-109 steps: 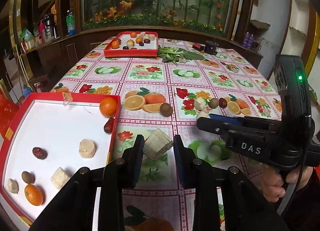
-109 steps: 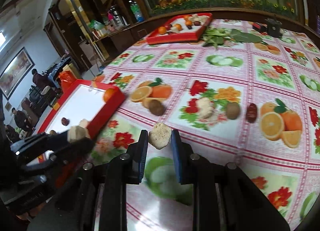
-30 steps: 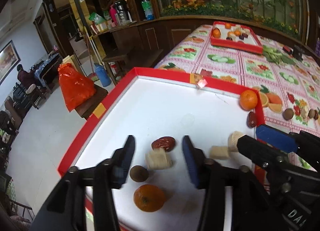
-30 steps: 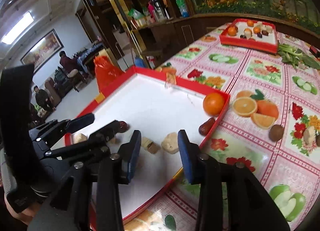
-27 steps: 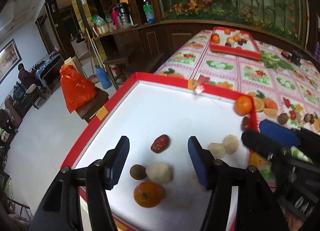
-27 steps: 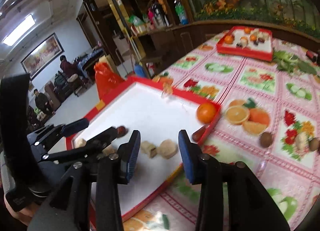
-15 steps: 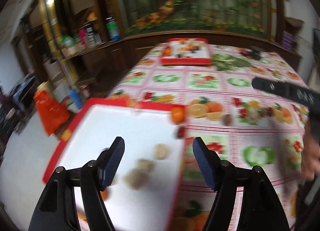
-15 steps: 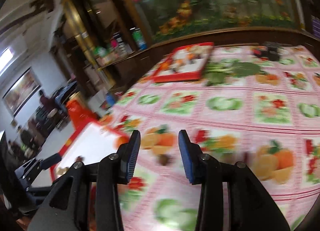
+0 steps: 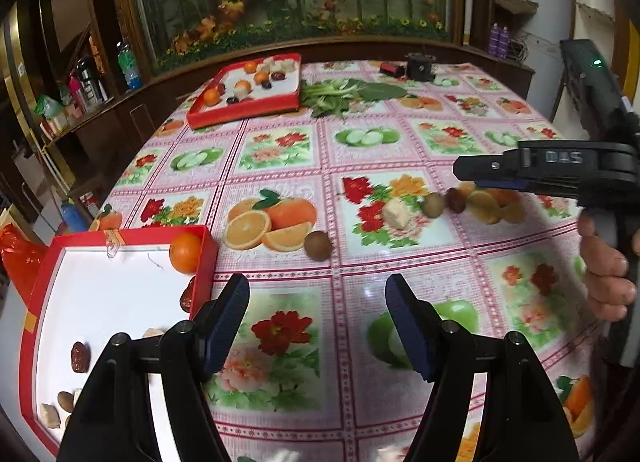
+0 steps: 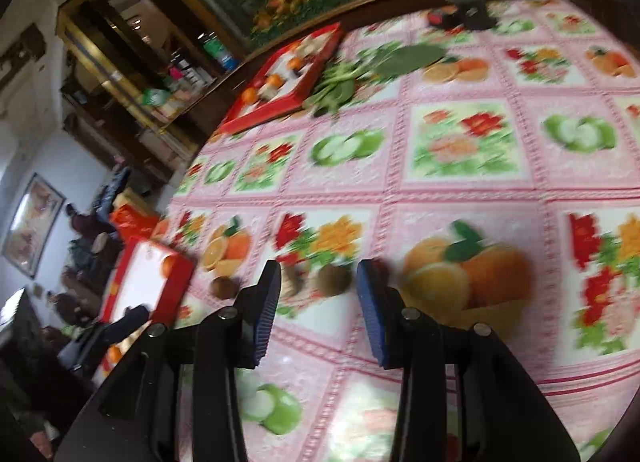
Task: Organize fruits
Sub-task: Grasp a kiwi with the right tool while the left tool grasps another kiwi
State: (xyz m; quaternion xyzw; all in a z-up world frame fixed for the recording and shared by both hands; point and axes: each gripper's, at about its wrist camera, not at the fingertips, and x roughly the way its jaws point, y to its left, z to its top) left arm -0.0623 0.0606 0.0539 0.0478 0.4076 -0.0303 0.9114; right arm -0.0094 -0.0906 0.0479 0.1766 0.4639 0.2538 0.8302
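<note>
While both grippers hang empty with jaws wide, the left gripper (image 9: pixel 318 318) sits beside the red tray (image 9: pixel 40 286) holding an orange (image 9: pixel 185 252). Right gripper (image 10: pixel 316 302) points at a kiwi (image 10: pixel 334 280) on the tablecloth (image 10: pixel 460 181); that view is blurred.

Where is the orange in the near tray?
In the left wrist view, the orange sits in the far right corner of the near red tray, against its wall, with a red date just below it.
</note>
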